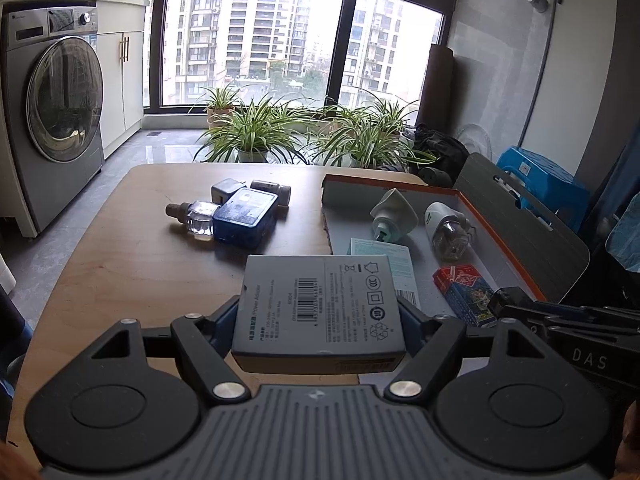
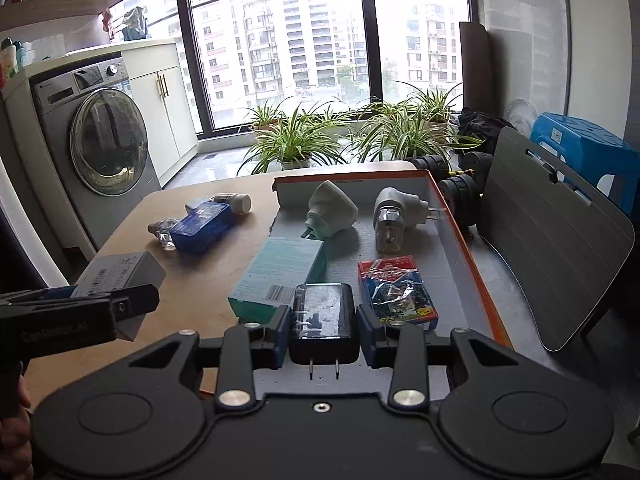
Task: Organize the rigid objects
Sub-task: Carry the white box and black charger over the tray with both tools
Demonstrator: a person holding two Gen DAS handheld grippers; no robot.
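Note:
My left gripper [image 1: 320, 312] is shut on a grey power adapter box [image 1: 320, 304], held above the table near the left edge of the orange-rimmed tray [image 1: 500, 232]. It shows in the right wrist view too [image 2: 120, 276]. My right gripper [image 2: 322, 332] is shut on a black plug adapter [image 2: 324, 316] over the tray's near end. In the tray lie a teal box [image 2: 280, 272], a red and blue card pack [image 2: 396, 288] and two white plug-in devices [image 2: 332, 208] [image 2: 394, 216]. A blue box [image 1: 246, 216], small bottles [image 1: 196, 218] and a grey cube [image 1: 226, 190] lie on the table.
The wooden table [image 1: 140, 260] has a grey board [image 2: 552, 236] leaning at its right. A washing machine [image 1: 56, 104] stands left, potted plants [image 1: 256, 128] by the window, a blue stool [image 2: 584, 144] at the right.

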